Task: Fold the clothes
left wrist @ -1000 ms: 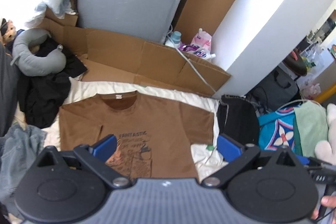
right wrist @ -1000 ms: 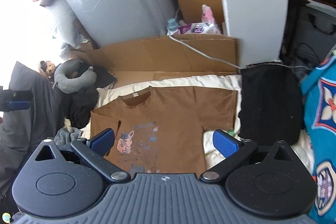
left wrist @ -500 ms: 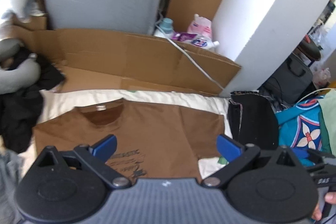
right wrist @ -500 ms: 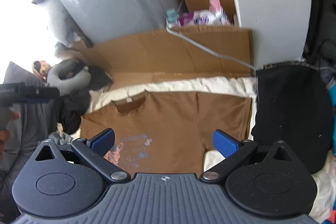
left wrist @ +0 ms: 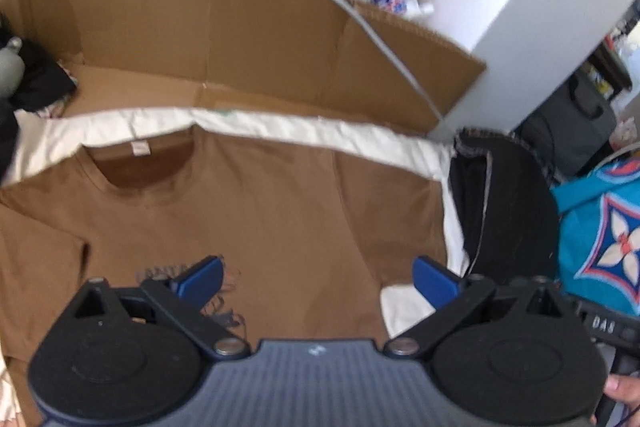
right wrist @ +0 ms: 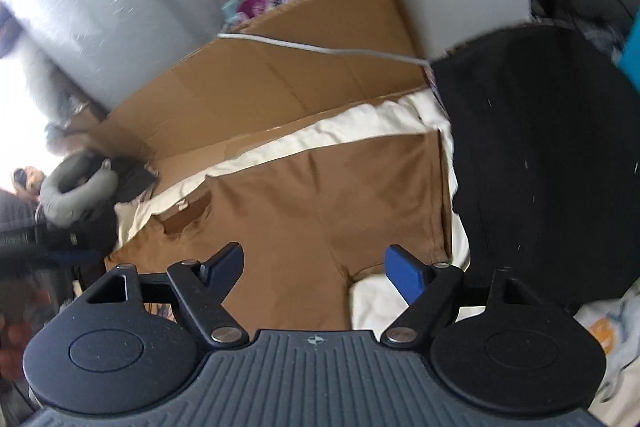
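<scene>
Nearest, both grippers hung with jaws spread wide and nothing between them: the left gripper (left wrist: 318, 281) over the chest print, the right gripper (right wrist: 314, 267) above the sleeve's underarm, probably lining up a first fold. Beyond them the brown T-shirt (left wrist: 260, 211) lay flat, face up, sleeves out, on a cream sheet (left wrist: 280, 125), its collar toward the cardboard (left wrist: 240, 39) behind.

T-shirt (left wrist: 248, 211) hem hidden behind tool.
</scene>
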